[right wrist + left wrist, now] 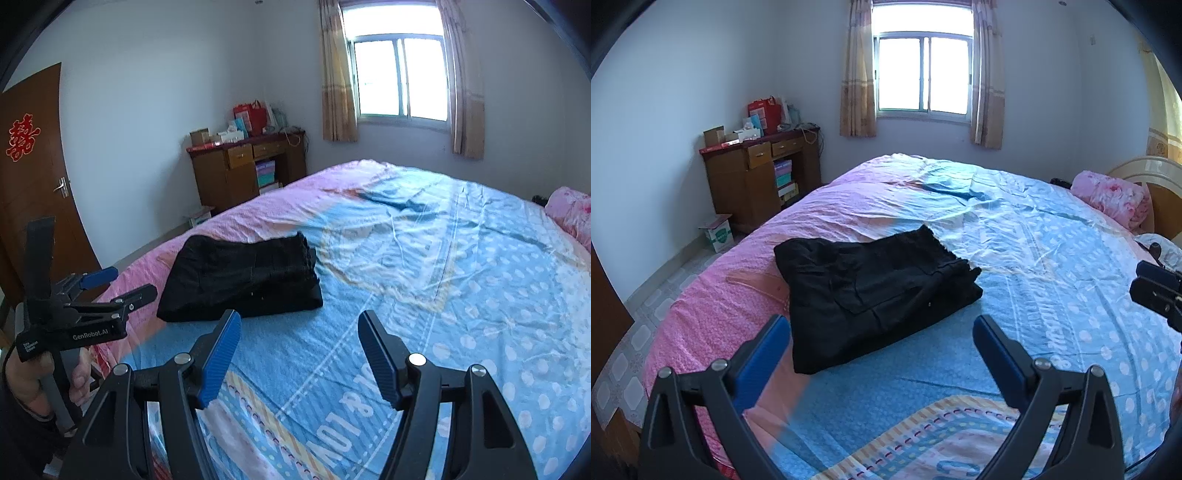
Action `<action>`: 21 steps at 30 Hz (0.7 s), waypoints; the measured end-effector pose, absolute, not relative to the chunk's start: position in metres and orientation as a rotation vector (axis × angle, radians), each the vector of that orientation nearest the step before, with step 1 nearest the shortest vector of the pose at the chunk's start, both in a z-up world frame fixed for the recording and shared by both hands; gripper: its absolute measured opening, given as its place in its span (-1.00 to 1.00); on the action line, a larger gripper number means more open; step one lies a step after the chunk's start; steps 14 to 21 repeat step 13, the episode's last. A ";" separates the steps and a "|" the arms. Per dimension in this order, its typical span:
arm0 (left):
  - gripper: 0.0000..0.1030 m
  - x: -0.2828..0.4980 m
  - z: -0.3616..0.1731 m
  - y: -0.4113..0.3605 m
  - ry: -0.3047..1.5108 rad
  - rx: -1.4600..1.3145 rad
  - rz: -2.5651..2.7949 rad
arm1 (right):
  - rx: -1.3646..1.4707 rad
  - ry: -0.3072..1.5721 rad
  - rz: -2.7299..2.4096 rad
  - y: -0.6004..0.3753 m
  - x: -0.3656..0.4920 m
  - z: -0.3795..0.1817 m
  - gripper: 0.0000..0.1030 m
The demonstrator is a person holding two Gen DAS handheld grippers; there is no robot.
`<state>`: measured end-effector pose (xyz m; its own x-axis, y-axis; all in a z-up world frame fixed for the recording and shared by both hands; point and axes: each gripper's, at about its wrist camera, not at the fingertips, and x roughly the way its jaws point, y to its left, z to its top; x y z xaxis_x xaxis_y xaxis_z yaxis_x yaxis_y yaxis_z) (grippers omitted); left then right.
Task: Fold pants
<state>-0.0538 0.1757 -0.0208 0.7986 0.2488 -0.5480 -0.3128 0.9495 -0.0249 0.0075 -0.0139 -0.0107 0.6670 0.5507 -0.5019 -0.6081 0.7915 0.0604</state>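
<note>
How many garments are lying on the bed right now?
1: the folded black pants on the bed near its pink side, ahead of both open grippers. The bundle by the headboard looks like bedding.

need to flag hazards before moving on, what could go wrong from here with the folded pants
The black pants lie folded close to the bed's edge, so a nudge might slide them off. Both the left tongs and the right tongs stand open and empty; lifting the bundle by one layer could undo the fold.
</note>
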 end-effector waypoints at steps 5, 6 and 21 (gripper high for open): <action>1.00 -0.056 -0.019 0.176 0.566 -0.124 0.307 | -0.116 0.524 0.658 -0.011 0.007 -0.010 0.31; 1.00 -0.057 -0.019 0.176 0.565 -0.125 0.309 | -0.115 0.522 0.658 -0.011 0.007 -0.011 0.31; 1.00 -0.064 -0.018 0.175 0.547 -0.120 0.298 | -0.107 0.534 0.660 -0.011 0.006 -0.015 0.31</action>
